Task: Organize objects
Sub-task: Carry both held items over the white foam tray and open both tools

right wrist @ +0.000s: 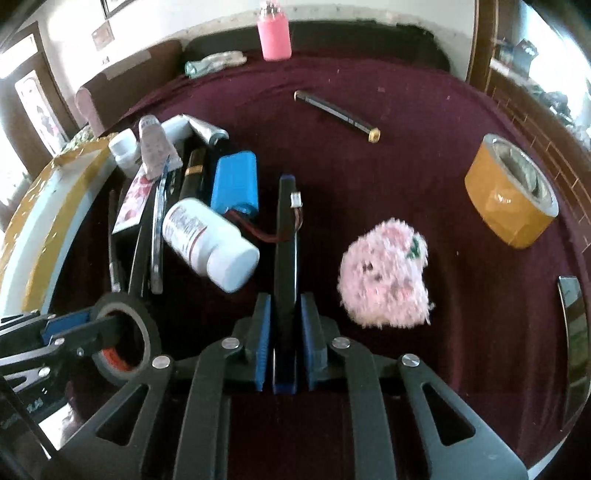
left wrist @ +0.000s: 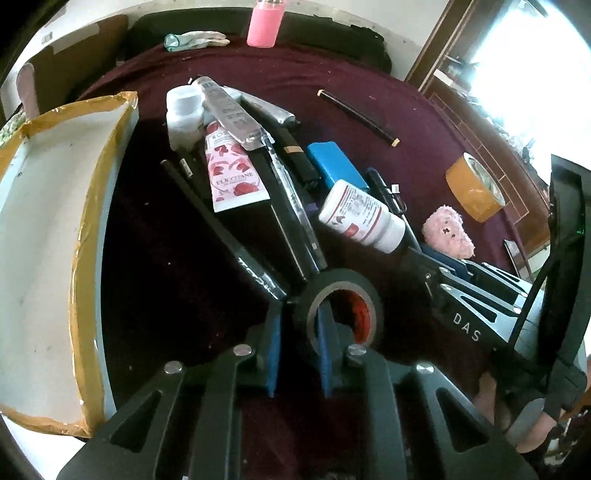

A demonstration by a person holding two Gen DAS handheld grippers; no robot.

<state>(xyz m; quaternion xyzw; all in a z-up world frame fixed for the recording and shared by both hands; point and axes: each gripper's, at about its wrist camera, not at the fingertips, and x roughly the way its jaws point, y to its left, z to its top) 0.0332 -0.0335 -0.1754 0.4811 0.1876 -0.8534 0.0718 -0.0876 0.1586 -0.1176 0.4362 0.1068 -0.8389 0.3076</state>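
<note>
In the left wrist view my left gripper (left wrist: 297, 332) is shut on the wall of a black tape roll (left wrist: 340, 295), one blue pad outside it and one inside its hole. The roll rests on the maroon cloth at the near end of a pile of pens and tubes. The right wrist view shows the same roll (right wrist: 125, 332) at lower left. My right gripper (right wrist: 286, 332) is shut on a slim black bar with blue ends (right wrist: 286, 240), which stands on edge and points away. A white pill bottle (right wrist: 210, 243) lies just left of the bar.
A white box with a brown-taped rim (left wrist: 48, 221) sits at the left. A blue battery pack (right wrist: 234, 184), flowered tube (left wrist: 232, 166) and small white jar (left wrist: 183, 107) are in the pile. A pink fluffy ball (right wrist: 384, 273), brown tape roll (right wrist: 511, 192), black pen (right wrist: 336, 116) and pink bottle (right wrist: 274, 35) stand apart.
</note>
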